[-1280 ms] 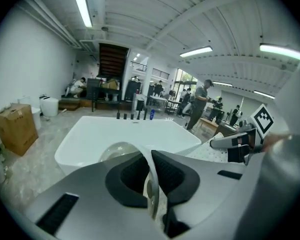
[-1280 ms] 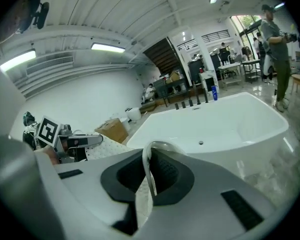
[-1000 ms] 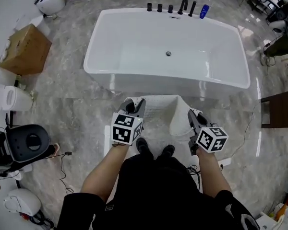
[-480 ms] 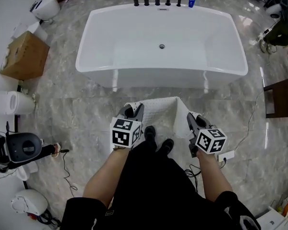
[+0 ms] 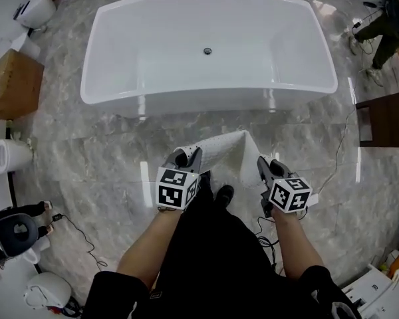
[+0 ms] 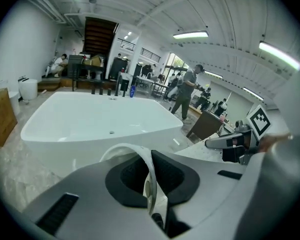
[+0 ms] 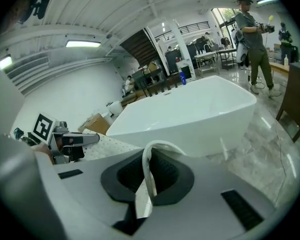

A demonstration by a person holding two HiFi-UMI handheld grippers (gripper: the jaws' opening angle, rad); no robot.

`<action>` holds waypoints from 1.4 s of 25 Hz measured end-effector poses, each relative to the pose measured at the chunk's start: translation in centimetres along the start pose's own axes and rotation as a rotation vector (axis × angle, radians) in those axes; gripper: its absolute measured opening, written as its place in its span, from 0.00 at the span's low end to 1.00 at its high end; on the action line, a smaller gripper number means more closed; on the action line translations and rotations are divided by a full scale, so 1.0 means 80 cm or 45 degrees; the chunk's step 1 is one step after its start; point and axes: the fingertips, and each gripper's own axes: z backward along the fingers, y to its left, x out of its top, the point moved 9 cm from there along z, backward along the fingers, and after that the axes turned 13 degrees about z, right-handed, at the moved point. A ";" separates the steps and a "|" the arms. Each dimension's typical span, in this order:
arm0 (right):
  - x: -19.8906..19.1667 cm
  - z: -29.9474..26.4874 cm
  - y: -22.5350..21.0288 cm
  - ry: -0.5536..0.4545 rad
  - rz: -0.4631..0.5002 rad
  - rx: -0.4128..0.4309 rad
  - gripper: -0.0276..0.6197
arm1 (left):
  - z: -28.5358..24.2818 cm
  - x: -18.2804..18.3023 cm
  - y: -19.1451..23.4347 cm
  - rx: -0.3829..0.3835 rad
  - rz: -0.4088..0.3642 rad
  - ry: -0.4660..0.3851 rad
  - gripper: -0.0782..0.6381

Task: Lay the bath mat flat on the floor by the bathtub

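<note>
A white bathtub (image 5: 206, 45) spans the floor's (image 5: 106, 158) far side, a cardboard box (image 5: 10, 85) at its left edge, while the down-tilted left gripper (image 5: 188, 157) and right gripper (image 5: 265, 167) each pinch tight the bath mat (image 5: 226, 150) slung between them.

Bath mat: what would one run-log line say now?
left gripper: shut on bath mat | right gripper: shut on bath mat | bath mat: draped, not flat | bathtub: ahead

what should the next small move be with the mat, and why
Probably lower both tools together toward the floor. The left tool and right tool are each shut on a corner of the bath mat, which sags between them in front of the bathtub, not yet flat.
</note>
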 end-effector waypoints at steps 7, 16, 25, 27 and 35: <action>-0.008 -0.046 -0.025 0.026 -0.071 -0.019 0.08 | -0.045 -0.005 0.035 -0.005 0.018 0.082 0.14; -0.057 -0.127 -0.079 0.088 -0.058 0.051 0.08 | -0.121 -0.044 0.054 0.014 0.058 0.077 0.14; -0.163 -0.215 -0.138 0.131 -0.096 0.045 0.08 | -0.225 -0.141 0.111 0.094 0.098 0.102 0.14; -0.189 -0.230 -0.147 0.147 -0.096 0.053 0.08 | -0.241 -0.162 0.120 0.115 0.085 0.111 0.14; -0.252 -0.300 -0.177 0.154 -0.095 0.071 0.08 | -0.302 -0.211 0.154 0.167 0.086 0.153 0.14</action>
